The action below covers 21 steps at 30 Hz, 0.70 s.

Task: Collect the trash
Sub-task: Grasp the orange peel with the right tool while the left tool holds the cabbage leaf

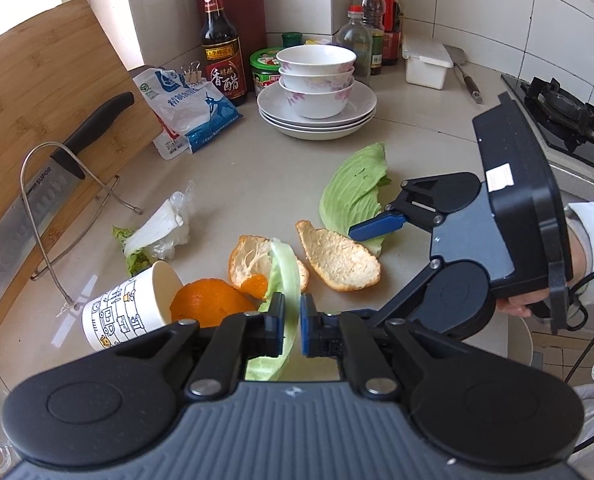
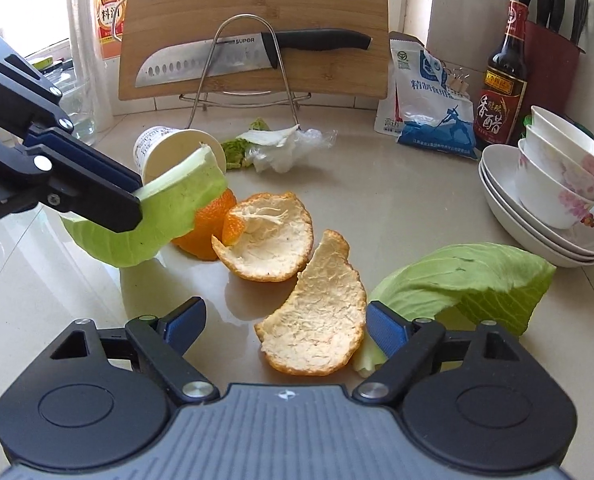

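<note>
My left gripper [image 1: 291, 326] is clamped on a strip of cabbage leaf [image 1: 285, 276], held clear of the counter [image 1: 225, 168] above the orange peels [image 2: 265, 236]. My right gripper [image 2: 285, 326] stands wide, nothing pinched, with one peel [image 2: 317, 316] lying between its fingers and the big cabbage leaf [image 2: 469, 280] just beside its right finger. A tipped paper cup [image 2: 169, 152] and crumpled plastic [image 2: 289, 150] lie farther back.

Pale table [image 2: 417, 208] carries orange peels [image 2: 317, 308], cabbage leaf [image 2: 469, 280], tipped paper cup [image 2: 177, 148], stacked plates [image 2: 545, 240] toward the right edge.
</note>
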Motion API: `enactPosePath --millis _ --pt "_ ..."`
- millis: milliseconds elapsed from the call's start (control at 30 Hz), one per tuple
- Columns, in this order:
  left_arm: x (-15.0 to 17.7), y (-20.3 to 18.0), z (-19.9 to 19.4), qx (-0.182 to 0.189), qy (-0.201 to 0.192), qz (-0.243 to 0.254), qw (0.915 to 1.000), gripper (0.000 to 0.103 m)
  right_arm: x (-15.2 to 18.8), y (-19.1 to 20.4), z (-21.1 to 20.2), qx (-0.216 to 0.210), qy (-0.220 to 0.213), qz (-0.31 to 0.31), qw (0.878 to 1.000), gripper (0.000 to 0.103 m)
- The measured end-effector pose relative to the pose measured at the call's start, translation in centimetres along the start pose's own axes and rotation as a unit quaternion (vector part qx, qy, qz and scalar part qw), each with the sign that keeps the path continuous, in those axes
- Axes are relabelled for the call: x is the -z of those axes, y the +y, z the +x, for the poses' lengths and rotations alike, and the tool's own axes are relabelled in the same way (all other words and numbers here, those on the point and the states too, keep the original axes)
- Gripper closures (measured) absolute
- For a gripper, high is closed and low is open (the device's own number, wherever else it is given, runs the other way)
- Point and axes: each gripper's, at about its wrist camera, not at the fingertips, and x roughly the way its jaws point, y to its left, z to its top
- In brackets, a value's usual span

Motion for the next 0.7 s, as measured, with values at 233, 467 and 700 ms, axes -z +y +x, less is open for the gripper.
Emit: enactPosePath --millis 233,467,700 --pt "0.0 0.1 0.2 0.001 0.0 0.002 1.0 0.097 0.2 0.4 0.1 0.035 0.008 -0.036 0.999 0.042" --pt "-0.2 -0.2 0.4 0.007 0.003 0.013 0.9999 0.097 0.3 0.9 -1.5 0.032 0.003 -0.062 0.998 0.08" --pt "-0.3 -0.6 0.5 0.015 0.008 0.024 0.9996 0.097 0.4 1.5 -3.1 0.033 -0.004 -0.071 0.997 0.094"
